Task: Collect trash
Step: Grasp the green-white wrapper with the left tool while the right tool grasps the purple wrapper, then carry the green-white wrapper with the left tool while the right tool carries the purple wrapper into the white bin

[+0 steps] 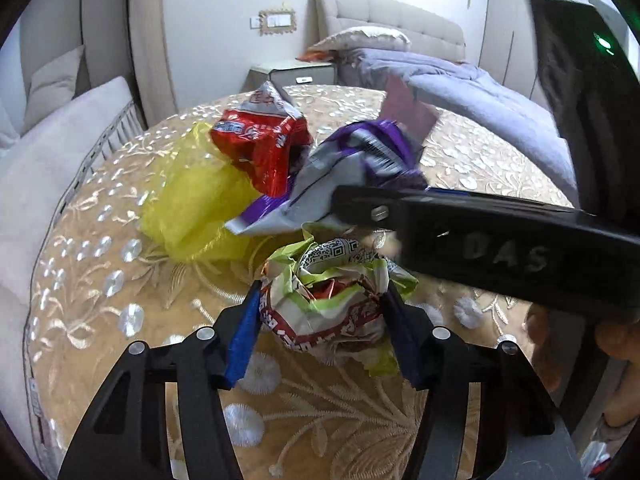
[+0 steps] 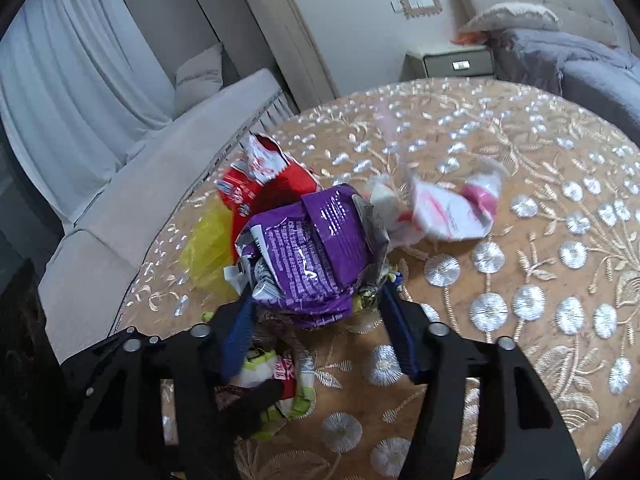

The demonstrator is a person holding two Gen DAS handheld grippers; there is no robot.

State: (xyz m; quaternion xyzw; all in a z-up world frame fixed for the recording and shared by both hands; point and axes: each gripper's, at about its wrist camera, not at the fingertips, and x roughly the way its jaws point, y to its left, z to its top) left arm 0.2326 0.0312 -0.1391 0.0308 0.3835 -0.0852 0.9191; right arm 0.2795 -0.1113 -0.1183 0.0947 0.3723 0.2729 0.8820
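Left tongs (image 1: 318, 312) squeeze crumpled green-white snack wrapper (image 1: 332, 280). Right tongs (image 2: 316, 312) squeeze shiny purple foil bag (image 2: 316, 248), just ahead. Slippery bags may slide out. Pink-white wrapper (image 2: 448, 212) ahead-right on gold flowery desk (image 2: 520, 280) may get forgotten.
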